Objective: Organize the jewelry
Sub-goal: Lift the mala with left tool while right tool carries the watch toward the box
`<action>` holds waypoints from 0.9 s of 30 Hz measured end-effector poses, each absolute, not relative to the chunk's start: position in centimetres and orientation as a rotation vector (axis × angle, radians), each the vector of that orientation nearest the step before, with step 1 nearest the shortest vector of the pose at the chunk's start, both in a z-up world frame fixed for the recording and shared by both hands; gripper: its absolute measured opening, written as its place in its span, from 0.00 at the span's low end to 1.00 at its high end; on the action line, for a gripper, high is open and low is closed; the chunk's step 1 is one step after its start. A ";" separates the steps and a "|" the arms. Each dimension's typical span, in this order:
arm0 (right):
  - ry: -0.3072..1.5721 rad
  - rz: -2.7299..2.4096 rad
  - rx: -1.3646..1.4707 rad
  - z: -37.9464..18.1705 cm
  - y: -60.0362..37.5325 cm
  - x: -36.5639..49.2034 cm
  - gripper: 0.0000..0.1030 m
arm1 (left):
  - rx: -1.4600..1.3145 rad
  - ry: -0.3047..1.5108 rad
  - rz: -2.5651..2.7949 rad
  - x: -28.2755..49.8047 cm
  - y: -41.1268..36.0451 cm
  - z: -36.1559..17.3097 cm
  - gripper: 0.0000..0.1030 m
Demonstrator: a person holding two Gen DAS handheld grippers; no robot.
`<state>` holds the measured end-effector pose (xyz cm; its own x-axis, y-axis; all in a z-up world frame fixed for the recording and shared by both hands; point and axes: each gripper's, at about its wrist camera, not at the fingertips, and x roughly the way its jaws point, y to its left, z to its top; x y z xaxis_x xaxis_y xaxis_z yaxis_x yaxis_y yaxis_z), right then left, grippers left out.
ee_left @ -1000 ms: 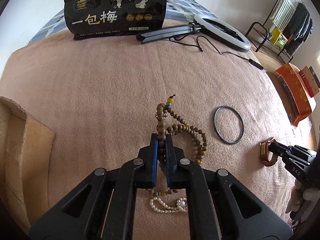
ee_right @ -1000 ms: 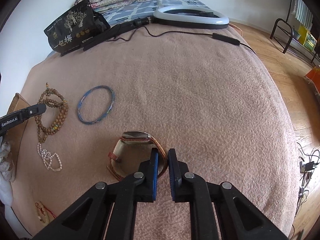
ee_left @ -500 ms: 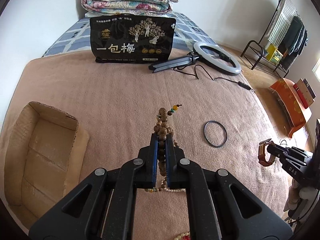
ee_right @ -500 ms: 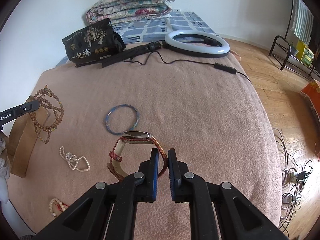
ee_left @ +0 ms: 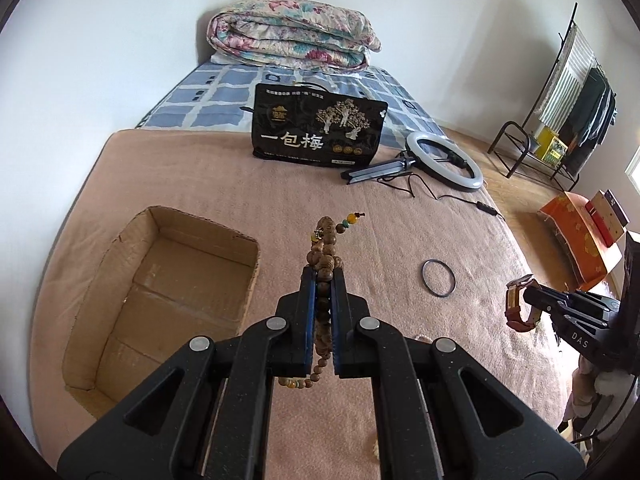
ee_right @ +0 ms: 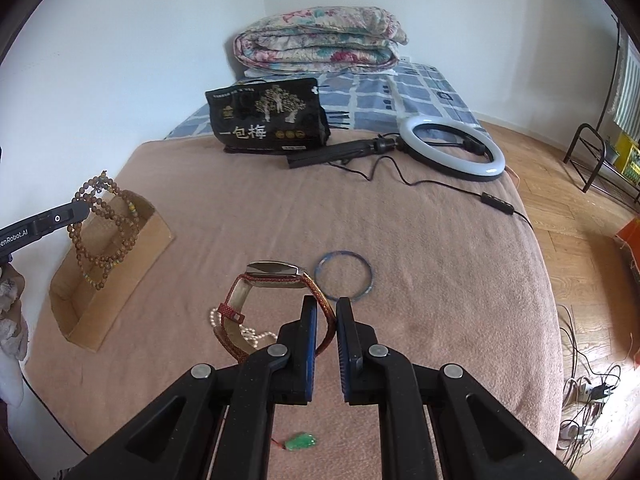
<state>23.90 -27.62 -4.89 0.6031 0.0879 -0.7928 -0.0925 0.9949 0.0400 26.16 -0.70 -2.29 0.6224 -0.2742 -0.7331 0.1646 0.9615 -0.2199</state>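
- Wooden bead strand (ee_left: 323, 264) is clamped between the jaws of the left gripper (ee_left: 323, 276); loops poke out past the jaw tips and more beads hang below, clear of the bed.
- From the right wrist view the same strand dangles in long loops from the jaw tips, in front of the cardboard box (ee_right: 132, 248).
- Watch (ee_right: 272, 276) with a reddish-brown strap: the strap is pinched between the jaws of the right gripper (ee_right: 327, 312); the case sits ahead and left of the jaw tips, lifted off the blanket.
- Box is open-topped, ahead and left of the left jaws, resting on the tan blanket (ee_left: 240, 192).
- Blue bangle (ee_right: 345, 276) lies flat on the blanket just ahead of the right jaws, well right of the left jaws.
- Pearl strand (ee_right: 244, 330) lies on the blanket below the watch, left of the right jaws.
- Small green pendant (ee_right: 301, 441) on a red cord lies beneath the right gripper's arms.
- Far ahead of both jaws: black printed bag (ee_left: 318, 128), ring light (ee_left: 444, 158) with its cable, folded floral quilt (ee_left: 292, 36).
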 end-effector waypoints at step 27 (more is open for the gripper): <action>0.897 0.388 -0.129 -4.8 -6.7 28.9 0.07 | -0.219 0.845 -0.089 21.1 13.9 -4.1 0.04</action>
